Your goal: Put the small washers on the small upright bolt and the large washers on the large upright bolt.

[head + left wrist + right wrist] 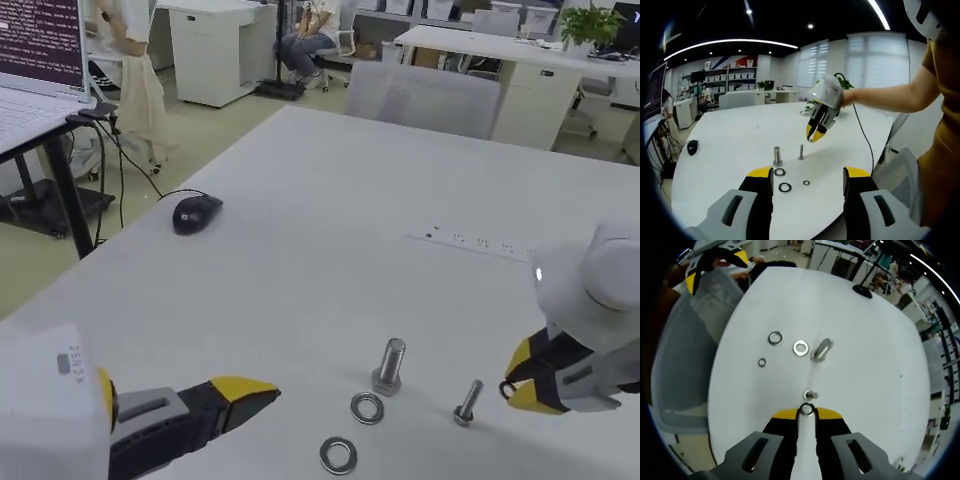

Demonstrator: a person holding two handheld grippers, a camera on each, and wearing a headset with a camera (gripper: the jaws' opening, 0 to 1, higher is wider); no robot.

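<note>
Washer poised over the small bolt.
My right gripper (807, 416) pinches a small silver ring washer (807, 409) by its edge, just above the thin upright steel bolt (811, 395), so the hole can drop over the tip; whether it's truly centred I can't tell. My left gripper (808, 174) hangs wide apart and empty, near the large flat silver washers (785, 187) lying beside the thick upright steel bolt (777, 156).

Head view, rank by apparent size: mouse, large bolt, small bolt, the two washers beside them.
1. mouse
2. large bolt
3. small bolt, far washer, near washer: too alike to rank.
</note>
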